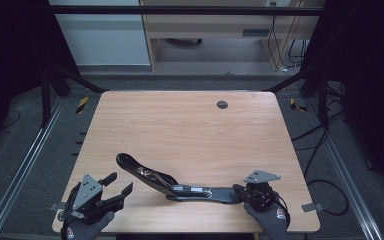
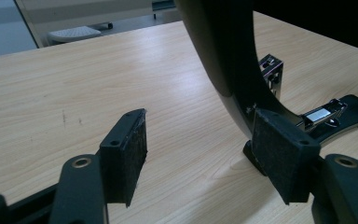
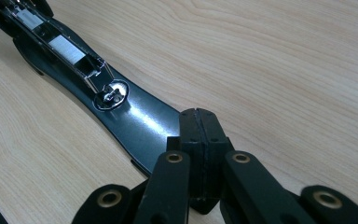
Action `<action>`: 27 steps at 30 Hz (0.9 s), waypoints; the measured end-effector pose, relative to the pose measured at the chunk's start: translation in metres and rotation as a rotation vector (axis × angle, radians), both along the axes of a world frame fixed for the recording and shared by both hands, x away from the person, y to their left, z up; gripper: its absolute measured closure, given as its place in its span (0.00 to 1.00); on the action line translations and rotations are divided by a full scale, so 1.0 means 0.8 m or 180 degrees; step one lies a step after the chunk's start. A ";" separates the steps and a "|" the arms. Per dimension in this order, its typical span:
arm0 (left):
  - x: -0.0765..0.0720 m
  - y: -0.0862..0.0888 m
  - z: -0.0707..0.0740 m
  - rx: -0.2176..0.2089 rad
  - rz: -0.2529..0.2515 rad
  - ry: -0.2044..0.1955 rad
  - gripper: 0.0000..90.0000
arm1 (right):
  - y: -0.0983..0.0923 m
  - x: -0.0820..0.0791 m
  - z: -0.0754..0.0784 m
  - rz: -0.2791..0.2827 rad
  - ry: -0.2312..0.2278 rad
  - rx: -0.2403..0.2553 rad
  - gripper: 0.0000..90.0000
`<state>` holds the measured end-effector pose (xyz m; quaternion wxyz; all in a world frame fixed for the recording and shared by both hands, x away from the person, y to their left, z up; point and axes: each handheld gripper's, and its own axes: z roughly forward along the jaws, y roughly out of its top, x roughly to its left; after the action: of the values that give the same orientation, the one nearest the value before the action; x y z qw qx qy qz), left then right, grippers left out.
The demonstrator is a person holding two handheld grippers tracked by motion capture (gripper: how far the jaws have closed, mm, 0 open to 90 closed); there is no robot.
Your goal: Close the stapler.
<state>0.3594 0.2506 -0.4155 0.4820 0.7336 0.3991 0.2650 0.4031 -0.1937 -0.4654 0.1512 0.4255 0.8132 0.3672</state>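
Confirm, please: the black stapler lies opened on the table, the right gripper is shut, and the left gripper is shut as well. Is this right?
Not fully. The left gripper is open: the left gripper view shows its pads apart, beside the stapler's raised arm. The right gripper is indeed shut, at the stapler's base.

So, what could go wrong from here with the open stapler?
1. The right claw is shut at the very end of the stapler base, so it may slip off.
2. The raised arm seems just ahead of the open left claw; closing now might miss or knock it.
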 end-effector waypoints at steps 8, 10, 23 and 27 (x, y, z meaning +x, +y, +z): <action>0.001 -0.009 0.008 -0.0019 -0.0035 -0.0037 0.39 | 0.006 -0.001 -0.004 0.0090 0.0009 -0.0067 1.00; 0.001 -0.010 0.009 -0.0008 -0.0041 -0.0042 0.39 | 0.007 -0.002 -0.004 0.0080 0.0045 -0.0063 1.00; 0.012 -0.022 0.023 0.0044 -0.0045 -0.0050 0.39 | 0.006 -0.004 -0.005 0.0077 0.0060 -0.0028 1.00; 0.016 -0.022 0.025 0.0043 -0.0014 -0.0045 0.39 | 0.006 -0.005 -0.005 0.0085 0.0055 -0.0034 1.00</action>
<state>0.3724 0.2331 -0.3952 0.4804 0.7358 0.3923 0.2718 0.3989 -0.1885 -0.4693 0.1416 0.4169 0.8220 0.3612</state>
